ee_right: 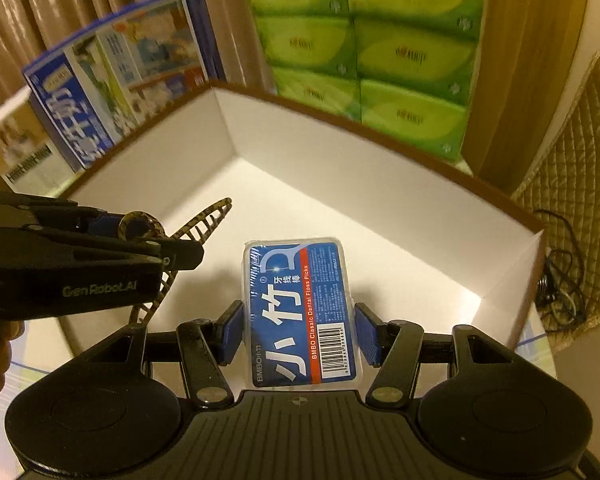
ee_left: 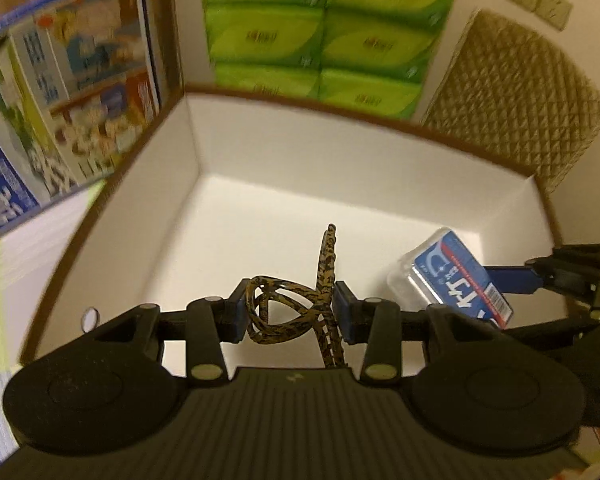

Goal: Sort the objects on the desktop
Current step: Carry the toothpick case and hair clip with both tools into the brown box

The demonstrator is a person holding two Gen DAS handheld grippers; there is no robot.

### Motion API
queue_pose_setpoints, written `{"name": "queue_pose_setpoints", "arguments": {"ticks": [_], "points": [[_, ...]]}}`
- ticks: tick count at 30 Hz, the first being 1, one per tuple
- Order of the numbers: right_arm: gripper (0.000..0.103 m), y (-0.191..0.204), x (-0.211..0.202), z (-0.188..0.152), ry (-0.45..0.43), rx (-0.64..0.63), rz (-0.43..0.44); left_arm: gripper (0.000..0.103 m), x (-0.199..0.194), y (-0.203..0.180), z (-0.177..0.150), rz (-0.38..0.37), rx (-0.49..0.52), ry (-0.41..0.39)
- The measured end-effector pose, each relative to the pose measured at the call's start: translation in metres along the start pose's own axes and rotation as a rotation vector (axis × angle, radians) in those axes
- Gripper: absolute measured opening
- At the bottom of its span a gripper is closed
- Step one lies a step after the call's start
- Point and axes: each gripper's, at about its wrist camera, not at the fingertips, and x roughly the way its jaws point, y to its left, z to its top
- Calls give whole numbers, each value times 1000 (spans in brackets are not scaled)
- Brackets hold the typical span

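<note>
Over the white box point(ee_left: 260, 152), the left gripper point(ee_left: 288, 314) clamps a tortoiseshell hair clip point(ee_left: 296, 304) above its near edge. The right gripper point(ee_right: 300, 330) grips a blue floss-pick case point(ee_right: 300, 312) just beside it, toward the box's right wall.

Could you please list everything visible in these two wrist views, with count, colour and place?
Tortoiseshell plastic hair clip: one, brown-black, held over the box.
Blue-labelled clear floss pick box: one, held over the box.
White cardboard box with brown rim: one, open, below both grippers.
Green tissue packs: six visible, stacked behind the box.
Blue printed carton: one, left of the box.
Tan quilted cushion: one, right rear.
Left gripper: shut on clip.
Right gripper: shut on floss box.
</note>
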Motion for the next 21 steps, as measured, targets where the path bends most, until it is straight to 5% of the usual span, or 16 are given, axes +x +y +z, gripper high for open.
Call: {"name": "queue_pose_setpoints", "arguments": {"ticks": [9, 21], "points": [[55, -5, 33, -1, 108, 1, -7, 37, 39, 11, 1, 39, -22, 151], [55, -6, 40, -2, 141, 13, 10, 37, 39, 14, 6, 48, -7, 188]]}}
